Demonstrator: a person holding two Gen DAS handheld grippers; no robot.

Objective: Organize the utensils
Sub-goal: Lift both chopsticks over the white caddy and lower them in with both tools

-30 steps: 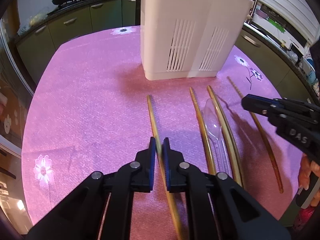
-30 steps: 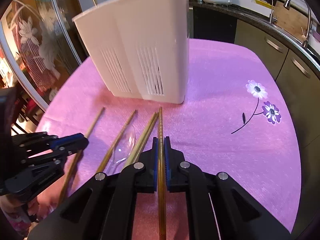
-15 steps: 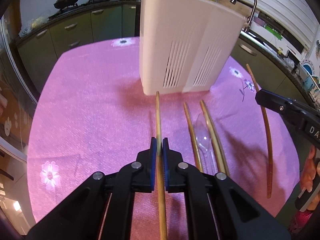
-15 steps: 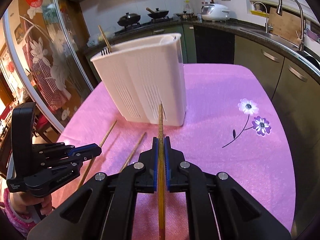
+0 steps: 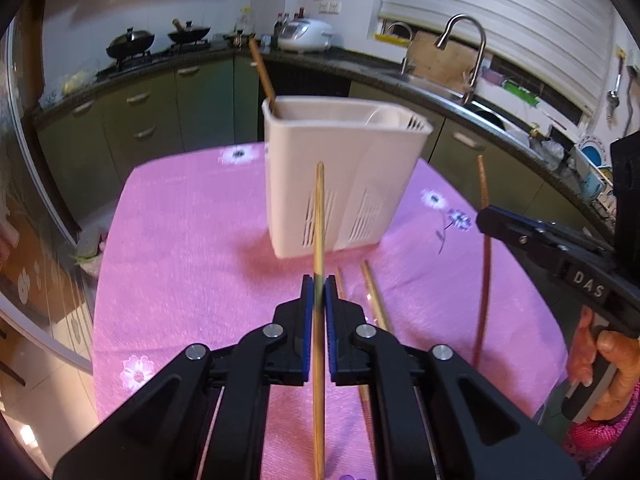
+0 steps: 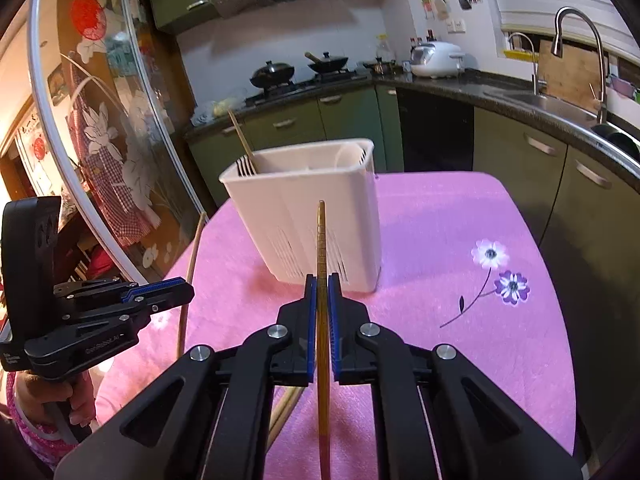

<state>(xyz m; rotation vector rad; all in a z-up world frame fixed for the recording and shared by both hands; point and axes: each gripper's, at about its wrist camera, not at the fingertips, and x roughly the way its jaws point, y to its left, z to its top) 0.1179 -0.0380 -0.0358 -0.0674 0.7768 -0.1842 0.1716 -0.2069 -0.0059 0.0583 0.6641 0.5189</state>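
Note:
A white slotted utensil holder (image 5: 340,176) stands on the pink table (image 5: 192,240); it also shows in the right wrist view (image 6: 308,216). One chopstick (image 5: 262,70) leans inside it at its left end. My left gripper (image 5: 319,284) is shut on a light wooden chopstick (image 5: 319,216), held above the table and pointing at the holder. My right gripper (image 6: 322,284) is shut on a darker chopstick (image 6: 321,240), also lifted and pointing at the holder. Each gripper shows in the other's view, the right one (image 5: 484,216) and the left one (image 6: 188,288).
Two chopsticks (image 5: 372,296) lie on the table below the left gripper, near the holder's foot. Kitchen counters with a stove (image 6: 304,72) and a sink with a tap (image 5: 464,52) run behind the table. A glass door (image 6: 100,120) stands at the left.
Both grippers have risen from the table, each carrying its chopstick upward. The holder's open top has come into view.

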